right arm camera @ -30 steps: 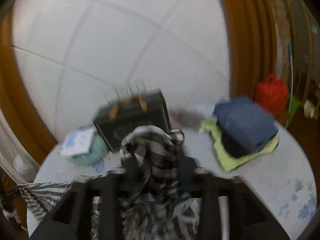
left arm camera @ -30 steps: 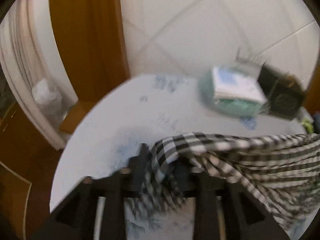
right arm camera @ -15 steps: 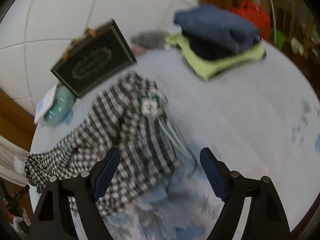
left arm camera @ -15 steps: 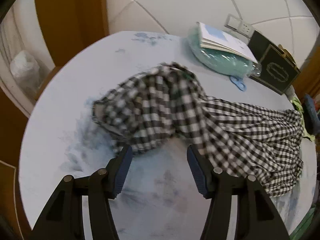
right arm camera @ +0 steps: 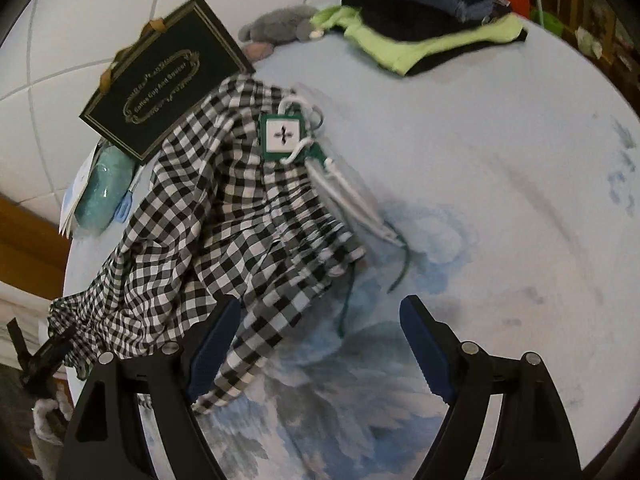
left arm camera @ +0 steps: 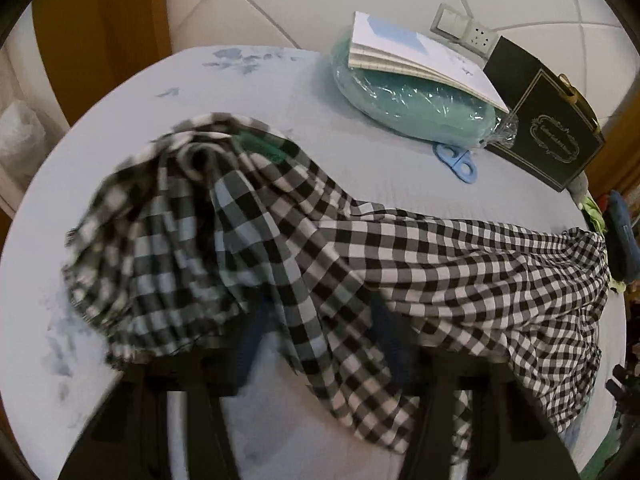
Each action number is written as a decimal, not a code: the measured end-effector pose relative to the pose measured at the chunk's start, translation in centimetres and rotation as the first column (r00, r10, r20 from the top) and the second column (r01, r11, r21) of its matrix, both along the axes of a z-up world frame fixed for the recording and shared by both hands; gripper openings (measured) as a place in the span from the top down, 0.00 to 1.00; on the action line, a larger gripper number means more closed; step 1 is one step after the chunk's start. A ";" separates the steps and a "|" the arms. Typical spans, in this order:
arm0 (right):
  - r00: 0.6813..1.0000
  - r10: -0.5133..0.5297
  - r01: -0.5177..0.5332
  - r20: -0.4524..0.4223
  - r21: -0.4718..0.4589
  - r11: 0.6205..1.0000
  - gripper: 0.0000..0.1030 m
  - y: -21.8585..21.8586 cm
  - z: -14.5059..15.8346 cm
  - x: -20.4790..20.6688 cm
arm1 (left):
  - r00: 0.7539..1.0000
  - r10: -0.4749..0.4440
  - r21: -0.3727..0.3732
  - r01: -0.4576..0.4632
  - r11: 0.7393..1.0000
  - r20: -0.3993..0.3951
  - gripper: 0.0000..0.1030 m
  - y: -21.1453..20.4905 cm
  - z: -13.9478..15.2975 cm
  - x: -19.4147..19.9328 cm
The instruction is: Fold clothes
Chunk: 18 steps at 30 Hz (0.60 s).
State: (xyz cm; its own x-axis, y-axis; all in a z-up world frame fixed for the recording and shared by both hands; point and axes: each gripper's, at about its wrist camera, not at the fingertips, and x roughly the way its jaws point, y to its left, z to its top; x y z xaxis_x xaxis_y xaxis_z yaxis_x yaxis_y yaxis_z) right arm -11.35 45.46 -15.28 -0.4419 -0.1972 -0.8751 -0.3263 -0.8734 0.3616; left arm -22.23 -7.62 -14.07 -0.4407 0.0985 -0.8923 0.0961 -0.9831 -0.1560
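the checked garment (left arm camera: 400,256) lay crumpled across the middle of the round table (left arm camera: 280,92), one bunched end toward the table's left edge and the other spread toward its right edge. the left claw (left arm camera: 318,340) stood at the near edge with its pads apart; a fold of the garment ran down between them and the cloth draped over both tips, blurred, with neither pad seen pressing on it. in the right wrist view the right claw (right arm camera: 320,344) was wide and held nothing: its left pad touched the garment's gathered hem (right arm camera: 280,280), its right pad was over bare table. a green-and-white tag (right arm camera: 283,135) with white cords sat on the gathered band. at the far edge stood a dark box (right arm camera: 160,80), beside it a notebook (left arm camera: 420,56) on a teal pouch (left arm camera: 416,108), and a blue clip (left arm camera: 456,160). folded clothes (right arm camera: 420,20) were stacked at the far right edge.
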 end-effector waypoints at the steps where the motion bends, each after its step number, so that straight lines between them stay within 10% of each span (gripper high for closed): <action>1: 1.000 0.003 -0.003 0.011 -0.008 1.000 0.21 -0.3 -0.5 -0.5 | 1.000 0.007 -0.008 -0.007 1.000 0.012 0.97 -0.1 -0.2 -0.1; 4: 0.998 0.037 -0.037 0.045 0.017 0.999 0.36 -2.2 -1.9 -2.2 | 1.000 0.027 -0.031 -0.027 0.999 0.003 0.97 -0.7 0.2 0.3; 5: 0.998 0.046 -0.047 0.046 0.024 0.999 0.69 -2.6 -2.1 -2.6 | 1.000 0.028 -0.047 -0.028 0.998 -0.008 0.97 -1.0 0.6 0.6; 7: 0.997 0.069 -0.071 0.033 0.062 0.996 0.96 -3.5 -2.0 -3.4 | 0.999 0.025 -0.081 -0.028 0.996 -0.036 0.98 -1.6 1.9 1.5; 18: 0.938 -0.005 0.062 -0.348 0.155 0.986 0.97 2.8 13.3 9.5 | 0.990 -0.053 -0.045 0.048 0.998 -0.129 0.98 -3.1 9.0 12.7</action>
State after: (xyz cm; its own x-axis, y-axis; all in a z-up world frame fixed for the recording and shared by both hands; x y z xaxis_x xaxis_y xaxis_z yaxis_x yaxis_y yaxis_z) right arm -1.88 48.28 -2.01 -0.7259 -0.0460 -0.6863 -0.2370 -0.9200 0.3123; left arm -9.52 -10.68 -5.05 -0.5485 0.0872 -0.8316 0.0278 -0.9921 -0.1223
